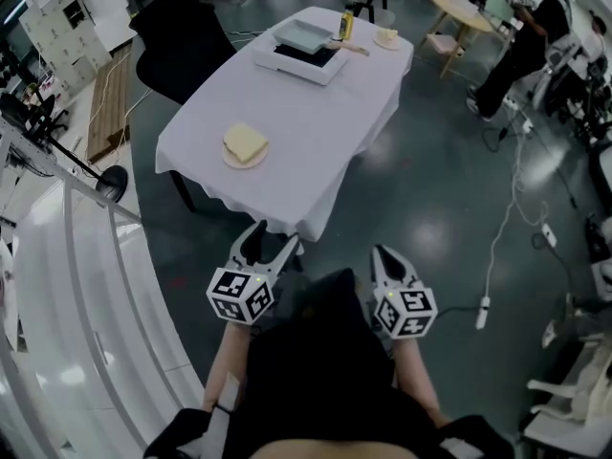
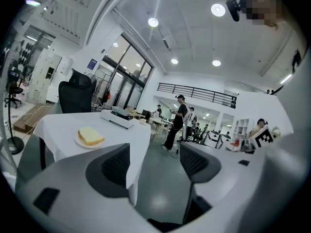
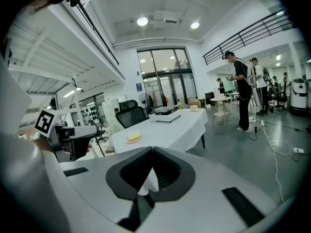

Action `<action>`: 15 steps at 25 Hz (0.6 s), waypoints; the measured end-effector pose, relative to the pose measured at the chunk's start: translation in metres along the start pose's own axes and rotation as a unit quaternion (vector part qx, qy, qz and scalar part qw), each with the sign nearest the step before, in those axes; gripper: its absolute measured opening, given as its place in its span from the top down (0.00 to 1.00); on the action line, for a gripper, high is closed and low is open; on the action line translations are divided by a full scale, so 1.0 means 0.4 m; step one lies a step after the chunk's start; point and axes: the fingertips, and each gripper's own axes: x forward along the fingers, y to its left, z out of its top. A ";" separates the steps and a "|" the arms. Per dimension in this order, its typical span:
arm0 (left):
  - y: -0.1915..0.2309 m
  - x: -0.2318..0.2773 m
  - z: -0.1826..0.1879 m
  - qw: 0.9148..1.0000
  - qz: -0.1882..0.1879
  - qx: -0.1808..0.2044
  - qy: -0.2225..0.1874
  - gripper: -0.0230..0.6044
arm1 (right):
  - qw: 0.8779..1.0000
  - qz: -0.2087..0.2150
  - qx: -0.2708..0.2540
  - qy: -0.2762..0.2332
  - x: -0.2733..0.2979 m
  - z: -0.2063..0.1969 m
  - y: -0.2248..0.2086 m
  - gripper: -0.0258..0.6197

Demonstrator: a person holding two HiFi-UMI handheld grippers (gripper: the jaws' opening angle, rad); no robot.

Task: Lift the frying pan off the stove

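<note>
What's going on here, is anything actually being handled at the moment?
Nothing is being handled yet. A person stands short of the white-clothed table, holding both tools low: the left tool open, the right tool shut and empty. The stove sits at the table's far end with the pan on top, and a plate of bread lies nearer.

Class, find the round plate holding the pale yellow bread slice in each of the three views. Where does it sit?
Head view: the round plate of pale yellow bread, upper left of centre.
Left gripper view: left side, below mid-height.
Right gripper view: left of centre, below mid-height.
Shared landmark: the black office chair.
</note>
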 end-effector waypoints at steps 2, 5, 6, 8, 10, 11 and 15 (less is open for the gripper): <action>0.006 0.000 -0.008 1.000 0.004 -0.005 0.001 0.48 | 1.000 0.004 0.001 0.001 0.008 -0.001 0.005 0.95; 0.014 0.006 -0.015 1.000 0.007 -0.008 0.006 0.48 | 1.000 0.010 0.005 0.007 0.019 -0.013 0.009 0.95; 0.016 0.011 -0.013 1.000 0.007 -0.007 0.007 0.48 | 1.000 0.012 0.006 0.010 0.024 -0.015 0.006 0.95; 0.022 0.027 -0.005 1.000 0.009 -0.006 0.005 0.48 | 1.000 0.012 0.006 0.013 0.037 -0.012 -0.004 0.95; 0.030 0.047 0.003 1.000 0.011 -0.005 0.003 0.48 | 1.000 0.012 0.008 0.013 0.056 -0.007 -0.019 0.95; 0.033 0.058 0.007 1.000 0.012 -0.005 0.002 0.48 | 1.000 0.013 0.008 0.013 0.065 -0.002 -0.027 0.95; 0.046 0.113 0.022 1.000 0.012 -0.003 0.004 0.48 | 1.000 0.016 0.006 0.008 0.110 0.031 -0.059 0.95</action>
